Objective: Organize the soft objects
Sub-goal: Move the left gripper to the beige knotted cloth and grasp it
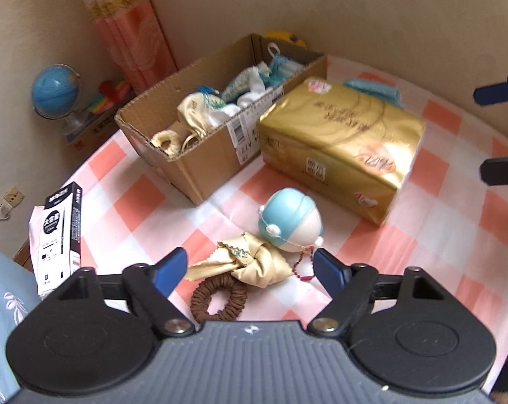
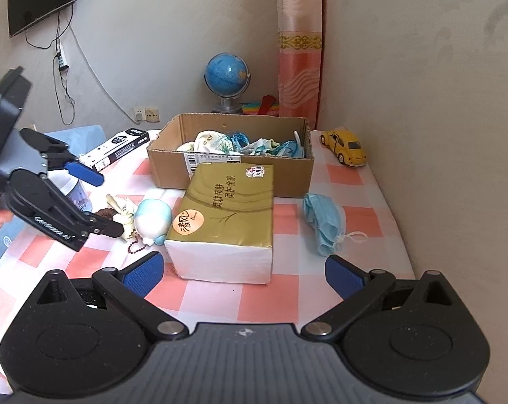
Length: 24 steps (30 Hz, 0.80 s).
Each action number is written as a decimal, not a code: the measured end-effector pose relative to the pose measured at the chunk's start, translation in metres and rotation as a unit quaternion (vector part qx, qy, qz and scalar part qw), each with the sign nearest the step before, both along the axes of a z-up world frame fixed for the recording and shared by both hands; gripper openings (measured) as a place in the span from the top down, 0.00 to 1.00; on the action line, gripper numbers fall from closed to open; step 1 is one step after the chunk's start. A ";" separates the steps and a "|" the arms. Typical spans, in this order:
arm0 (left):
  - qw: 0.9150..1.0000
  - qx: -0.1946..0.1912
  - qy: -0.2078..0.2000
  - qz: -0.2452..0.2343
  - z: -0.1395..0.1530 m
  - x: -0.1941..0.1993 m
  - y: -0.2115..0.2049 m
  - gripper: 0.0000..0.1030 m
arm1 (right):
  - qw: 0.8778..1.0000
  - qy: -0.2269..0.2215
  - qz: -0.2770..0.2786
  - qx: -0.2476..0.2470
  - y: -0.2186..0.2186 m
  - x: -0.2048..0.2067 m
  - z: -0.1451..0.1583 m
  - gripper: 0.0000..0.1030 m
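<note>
Checkered tablecloth [image 1: 139, 198], left claw [image 1: 250, 271] spread, perhaps empty

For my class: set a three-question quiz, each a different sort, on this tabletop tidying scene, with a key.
1. True or false: the left hand-held gripper is shut on the brown scrunchie.
2. Which lies right of the gold tissue pack in the right wrist view? A) blue face mask B) globe C) pen box
3. Fill in: the cardboard box stands ____ the tissue pack.

Key: 1 false, open, above it; 2 A; 3 behind.
</note>
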<state>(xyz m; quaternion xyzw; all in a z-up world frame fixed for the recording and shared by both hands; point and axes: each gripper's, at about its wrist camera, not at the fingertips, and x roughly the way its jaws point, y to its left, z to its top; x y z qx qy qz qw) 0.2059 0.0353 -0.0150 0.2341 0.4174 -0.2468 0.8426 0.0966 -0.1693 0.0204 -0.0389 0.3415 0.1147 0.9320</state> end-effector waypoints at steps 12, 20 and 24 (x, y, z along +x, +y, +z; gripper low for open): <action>0.998 0.023 0.042 -0.037 -0.026 0.026 -0.004 0.32 | 1.000 0.016 0.019 -0.006 0.008 0.012 -0.004 0.00; 0.997 -0.009 0.061 -0.041 -0.025 0.031 0.000 0.59 | 0.999 0.021 0.034 -0.026 0.015 0.016 -0.004 0.00; 0.997 -0.019 0.058 -0.037 -0.022 0.028 0.001 0.64 | 0.997 0.022 0.050 -0.047 0.024 0.015 -0.005 0.00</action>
